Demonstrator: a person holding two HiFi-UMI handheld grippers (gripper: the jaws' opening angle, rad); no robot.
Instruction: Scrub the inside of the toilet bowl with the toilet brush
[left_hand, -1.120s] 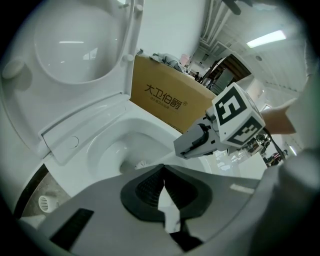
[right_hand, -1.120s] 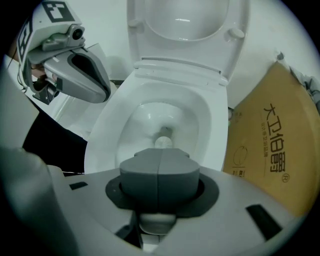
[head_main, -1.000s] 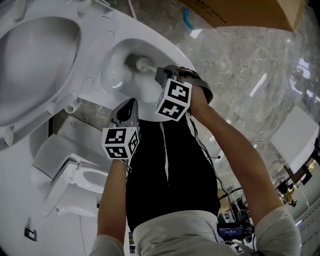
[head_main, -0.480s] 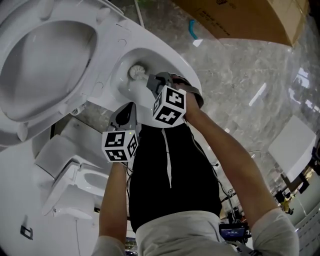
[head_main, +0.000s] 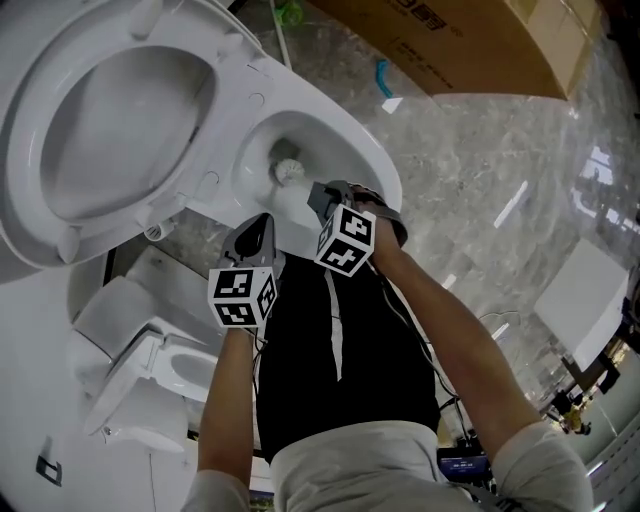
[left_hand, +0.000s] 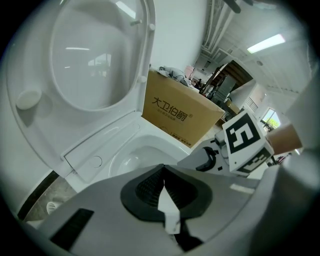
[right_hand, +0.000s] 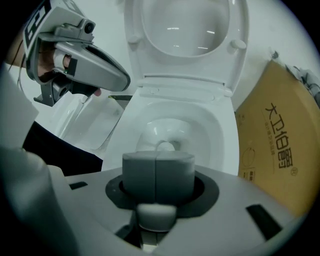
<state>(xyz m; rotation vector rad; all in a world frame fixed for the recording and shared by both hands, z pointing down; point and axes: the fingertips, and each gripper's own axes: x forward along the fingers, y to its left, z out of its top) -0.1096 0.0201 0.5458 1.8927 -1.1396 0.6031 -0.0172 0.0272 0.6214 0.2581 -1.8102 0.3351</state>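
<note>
Head view: the right gripper (head_main: 318, 195) has its fingers clenched on the handle of the toilet brush (head_main: 287, 172), whose head sits low inside the toilet bowl (head_main: 345, 135); the left gripper (head_main: 255, 235) hangs just beside the rim, fingers pressed together on nothing

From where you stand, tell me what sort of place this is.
Probably a showroom or storeroom for bathroom fittings, not a home bathroom: an open toilet stands beside a second toilet, with a large printed cardboard box close by and a polished stone floor.
</note>
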